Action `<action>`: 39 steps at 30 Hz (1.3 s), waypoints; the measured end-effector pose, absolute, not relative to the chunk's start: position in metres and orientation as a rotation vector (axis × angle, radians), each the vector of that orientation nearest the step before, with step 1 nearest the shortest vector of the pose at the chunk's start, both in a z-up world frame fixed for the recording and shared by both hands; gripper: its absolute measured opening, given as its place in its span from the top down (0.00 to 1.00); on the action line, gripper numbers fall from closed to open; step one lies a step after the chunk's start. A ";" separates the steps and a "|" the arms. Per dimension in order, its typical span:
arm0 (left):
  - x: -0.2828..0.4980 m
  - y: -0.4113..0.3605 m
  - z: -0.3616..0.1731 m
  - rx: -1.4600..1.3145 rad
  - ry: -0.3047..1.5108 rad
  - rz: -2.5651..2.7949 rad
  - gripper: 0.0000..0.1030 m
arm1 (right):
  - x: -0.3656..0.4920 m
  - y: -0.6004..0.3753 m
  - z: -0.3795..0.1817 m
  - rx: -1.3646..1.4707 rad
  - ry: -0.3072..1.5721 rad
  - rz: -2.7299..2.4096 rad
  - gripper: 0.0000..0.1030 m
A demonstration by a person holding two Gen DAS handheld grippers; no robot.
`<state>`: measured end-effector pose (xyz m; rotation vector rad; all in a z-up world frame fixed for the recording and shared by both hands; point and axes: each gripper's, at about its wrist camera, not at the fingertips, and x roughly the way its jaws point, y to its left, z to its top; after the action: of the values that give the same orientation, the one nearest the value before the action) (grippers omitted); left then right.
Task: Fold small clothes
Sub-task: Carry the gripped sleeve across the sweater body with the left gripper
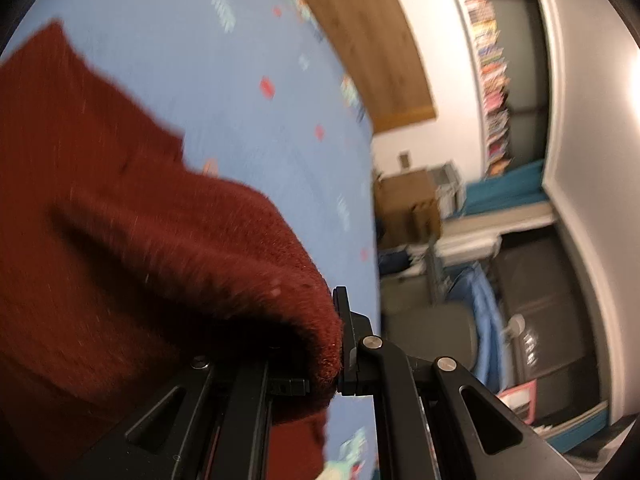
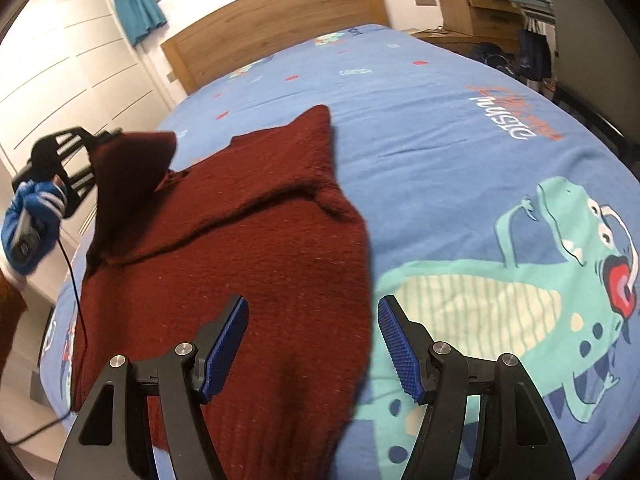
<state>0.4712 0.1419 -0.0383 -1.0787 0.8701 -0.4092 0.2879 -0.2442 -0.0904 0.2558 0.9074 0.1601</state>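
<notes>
Right wrist view: a dark red knitted sweater (image 2: 240, 248) lies across the centre of the blue dinosaur-print bed (image 2: 460, 120). At mid left, the left tongs (image 2: 90, 148) lift one corner, clamped on it. Right tongs (image 2: 312, 344) hover at lower centre, spread apart.

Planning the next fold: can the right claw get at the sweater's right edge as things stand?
Probably yes: the right claw is open just above the sweater, with nothing between it and that edge.

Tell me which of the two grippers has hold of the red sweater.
The left gripper: its jaws are clamped on a lifted part of the red sweater. The right gripper hangs open, holding nothing.
</notes>
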 end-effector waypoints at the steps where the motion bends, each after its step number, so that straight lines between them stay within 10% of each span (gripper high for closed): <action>1: 0.463 0.134 -0.045 -1.064 0.895 -0.409 0.95 | 0.287 -0.246 -0.091 0.258 0.908 0.158 0.33; 11: 0.401 0.093 -0.087 -0.867 1.078 -0.383 0.94 | 0.286 -0.245 -0.092 0.262 0.912 0.169 0.33; 19: 0.396 0.136 -0.079 -0.992 1.015 -0.295 0.67 | 0.286 -0.241 -0.090 0.253 0.909 0.177 0.33; 24: 0.414 0.164 -0.089 -1.143 0.970 -0.206 0.69 | 0.288 -0.239 -0.090 0.241 0.910 0.181 0.33; 27: 0.420 0.171 -0.094 -1.199 0.957 -0.222 0.93 | 0.288 -0.240 -0.088 0.239 0.906 0.177 0.33; 39: 0.424 0.074 -0.046 -0.895 1.028 -0.543 0.93 | 0.283 -0.246 -0.085 0.253 0.895 0.168 0.33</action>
<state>0.4241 0.0736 -0.0462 -0.8953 1.0278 -0.5434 0.2832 -0.2465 -0.0854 0.2527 0.8953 0.1682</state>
